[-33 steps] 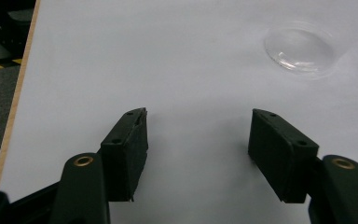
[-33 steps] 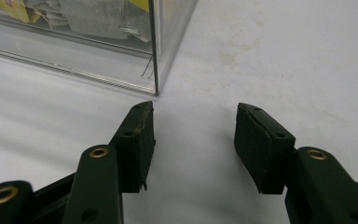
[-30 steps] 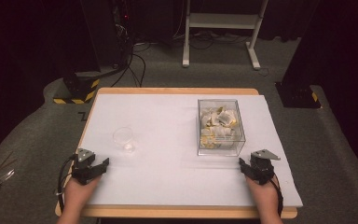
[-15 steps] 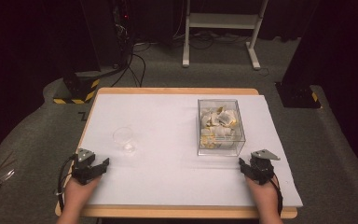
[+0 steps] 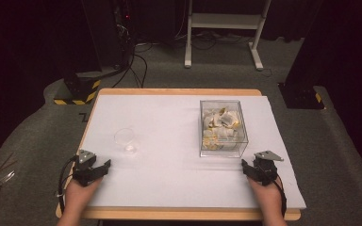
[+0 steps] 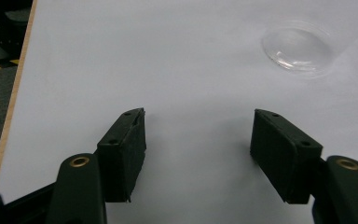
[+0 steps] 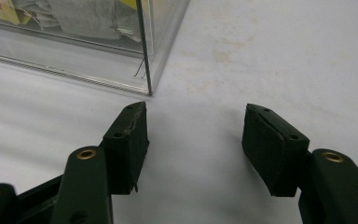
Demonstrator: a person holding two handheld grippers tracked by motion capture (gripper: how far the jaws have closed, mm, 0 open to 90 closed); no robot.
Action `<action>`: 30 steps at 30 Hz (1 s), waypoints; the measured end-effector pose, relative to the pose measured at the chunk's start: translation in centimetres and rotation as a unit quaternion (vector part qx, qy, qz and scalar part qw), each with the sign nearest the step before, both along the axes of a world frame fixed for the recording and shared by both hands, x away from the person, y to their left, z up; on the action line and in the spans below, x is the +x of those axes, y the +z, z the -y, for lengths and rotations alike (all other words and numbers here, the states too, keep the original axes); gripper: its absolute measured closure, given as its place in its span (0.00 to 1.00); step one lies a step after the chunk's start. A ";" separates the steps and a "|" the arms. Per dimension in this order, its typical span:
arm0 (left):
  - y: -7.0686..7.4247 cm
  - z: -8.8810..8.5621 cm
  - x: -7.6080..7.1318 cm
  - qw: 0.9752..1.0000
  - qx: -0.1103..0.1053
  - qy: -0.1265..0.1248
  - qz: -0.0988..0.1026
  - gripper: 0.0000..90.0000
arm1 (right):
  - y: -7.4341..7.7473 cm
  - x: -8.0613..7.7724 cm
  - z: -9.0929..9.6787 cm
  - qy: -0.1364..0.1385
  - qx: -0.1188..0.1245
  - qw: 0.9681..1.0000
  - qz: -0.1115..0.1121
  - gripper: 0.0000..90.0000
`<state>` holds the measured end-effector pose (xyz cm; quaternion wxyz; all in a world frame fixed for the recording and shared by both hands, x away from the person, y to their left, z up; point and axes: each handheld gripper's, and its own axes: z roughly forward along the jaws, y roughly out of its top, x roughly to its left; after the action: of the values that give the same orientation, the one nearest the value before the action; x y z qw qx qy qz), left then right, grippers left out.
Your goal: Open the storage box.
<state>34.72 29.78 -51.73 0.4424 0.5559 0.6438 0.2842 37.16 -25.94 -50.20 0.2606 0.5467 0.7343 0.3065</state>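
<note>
A clear plastic box (image 5: 222, 127) holding several white and yellow packets stands right of the table's middle. A small clear cup (image 5: 125, 139) sits left of the middle. My left gripper (image 5: 102, 165) rests near the front left edge. It is open and empty, with the cup (image 6: 298, 49) ahead of it and to its right. My right gripper (image 5: 247, 165) rests at the front right, just in front of the box's near right corner (image 7: 144, 70). Its jaws (image 7: 196, 109) have just been opening, and nothing is between them.
A white sheet (image 5: 169, 117) covers the wooden table (image 5: 179, 92). Beyond the table, on the grey carpet, are a white stand (image 5: 221, 28), black cables and a yellow-and-black striped base (image 5: 75, 92).
</note>
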 end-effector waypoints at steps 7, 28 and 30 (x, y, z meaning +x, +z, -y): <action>0.0 0.0 0.0 1.000 0.000 0.000 0.000 0.40 | 0.1 0.1 0.0 0.001 0.001 1.000 -0.004 0.41; 0.0 0.0 0.0 1.000 0.003 -0.003 -0.003 0.39 | 1.9 -1.7 -1.2 0.011 -0.004 0.999 0.045 0.39; 0.0 -0.1 0.0 1.000 0.004 -0.005 -0.005 0.39 | 2.1 -2.0 -1.6 0.007 -0.010 0.998 0.057 0.39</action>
<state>34.68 29.84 -51.71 0.4382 0.5621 0.6421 0.2823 35.19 -24.32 -48.10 0.3053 0.5206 0.7250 0.3317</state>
